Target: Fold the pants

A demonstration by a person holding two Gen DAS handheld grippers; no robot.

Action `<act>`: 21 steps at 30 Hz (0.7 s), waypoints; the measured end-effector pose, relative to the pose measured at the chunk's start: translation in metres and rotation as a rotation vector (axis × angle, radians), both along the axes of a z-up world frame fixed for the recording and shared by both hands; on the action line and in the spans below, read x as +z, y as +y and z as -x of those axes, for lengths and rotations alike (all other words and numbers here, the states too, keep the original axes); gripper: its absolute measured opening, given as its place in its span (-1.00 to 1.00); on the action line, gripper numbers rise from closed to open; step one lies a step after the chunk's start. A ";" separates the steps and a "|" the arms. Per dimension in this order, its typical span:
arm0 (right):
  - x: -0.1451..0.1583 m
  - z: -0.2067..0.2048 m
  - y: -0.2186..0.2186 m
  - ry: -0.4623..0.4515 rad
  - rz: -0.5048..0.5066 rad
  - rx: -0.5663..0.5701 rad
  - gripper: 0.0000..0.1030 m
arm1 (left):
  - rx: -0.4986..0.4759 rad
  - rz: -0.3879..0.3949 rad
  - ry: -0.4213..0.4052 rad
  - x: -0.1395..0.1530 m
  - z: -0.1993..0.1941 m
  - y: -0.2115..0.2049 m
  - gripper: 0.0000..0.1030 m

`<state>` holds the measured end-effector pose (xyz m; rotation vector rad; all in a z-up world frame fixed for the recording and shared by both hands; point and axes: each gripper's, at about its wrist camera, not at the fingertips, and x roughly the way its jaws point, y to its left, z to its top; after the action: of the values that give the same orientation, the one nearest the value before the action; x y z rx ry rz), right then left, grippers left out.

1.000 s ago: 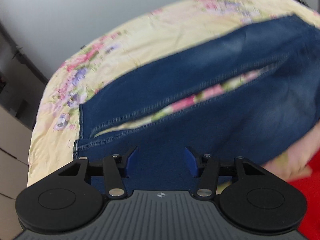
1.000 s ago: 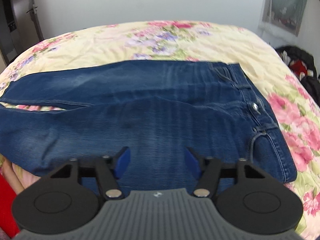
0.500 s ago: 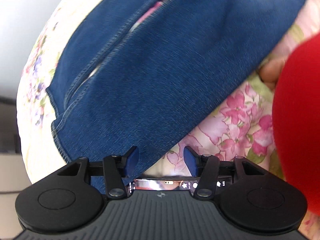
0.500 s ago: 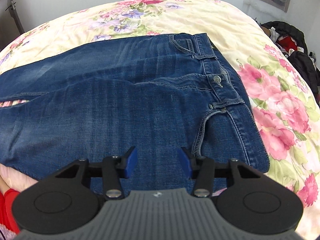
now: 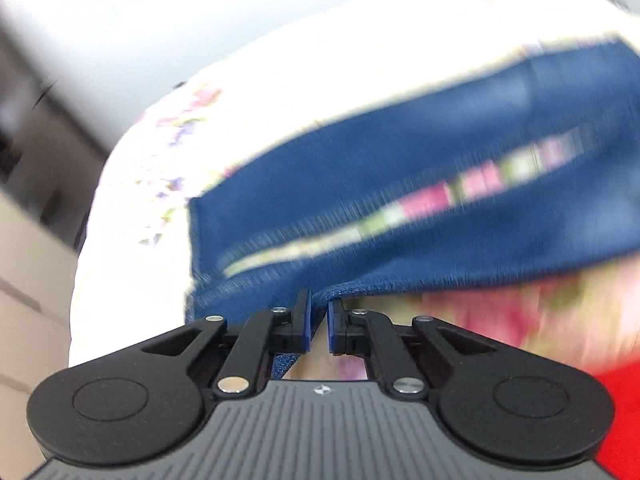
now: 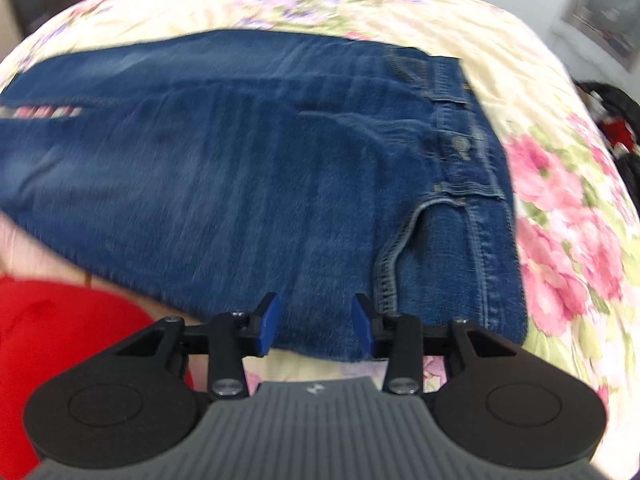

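Note:
Blue jeans [image 6: 248, 168] lie flat on a floral bedspread [image 6: 560, 208], waistband and button to the right, legs running left. In the left wrist view the legs [image 5: 400, 168] show with a strip of bedspread between them; the image is blurred. My left gripper [image 5: 318, 320] is shut on the near edge of the near leg by the hem. My right gripper [image 6: 316, 320] is open, its blue fingertips [image 6: 267, 320] straddling the near edge of the jeans at the hip, below the front pocket seam.
A red sleeve [image 6: 60, 328] is at the lower left of the right wrist view and at the lower right of the left wrist view [image 5: 616, 396]. Dark clothes [image 6: 616, 120] lie beyond the bed's right side. Light cabinets [image 5: 24, 264] stand left of the bed.
My left gripper has closed on the near leg's edge near the hem. My right gripper has moved down to the near edge of the jeans at the hip and stays open.

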<state>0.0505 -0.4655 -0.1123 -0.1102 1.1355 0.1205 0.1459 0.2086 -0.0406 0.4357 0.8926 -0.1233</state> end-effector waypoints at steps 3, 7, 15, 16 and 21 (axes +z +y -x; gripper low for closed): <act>-0.009 -0.002 -0.003 0.036 -0.011 0.043 -0.32 | 0.071 0.078 -0.051 0.036 -0.021 -0.008 -0.86; -0.014 -0.001 -0.006 0.033 -0.017 0.115 -0.20 | 0.104 0.084 -0.079 0.062 -0.033 -0.021 -0.89; -0.017 0.007 -0.005 0.073 0.081 0.333 -0.10 | 0.123 0.022 -0.099 0.076 -0.038 -0.039 -0.90; -0.021 0.008 -0.001 0.067 0.107 0.360 -0.10 | 0.124 0.022 -0.098 0.076 -0.039 -0.039 -0.90; -0.039 0.020 0.019 0.031 0.304 0.520 -0.13 | 0.136 0.036 -0.086 0.079 -0.037 -0.038 -0.89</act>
<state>0.0305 -0.4465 -0.1513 -0.6766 1.1289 0.4112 0.1833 0.1711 0.0387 0.3433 0.8315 0.0038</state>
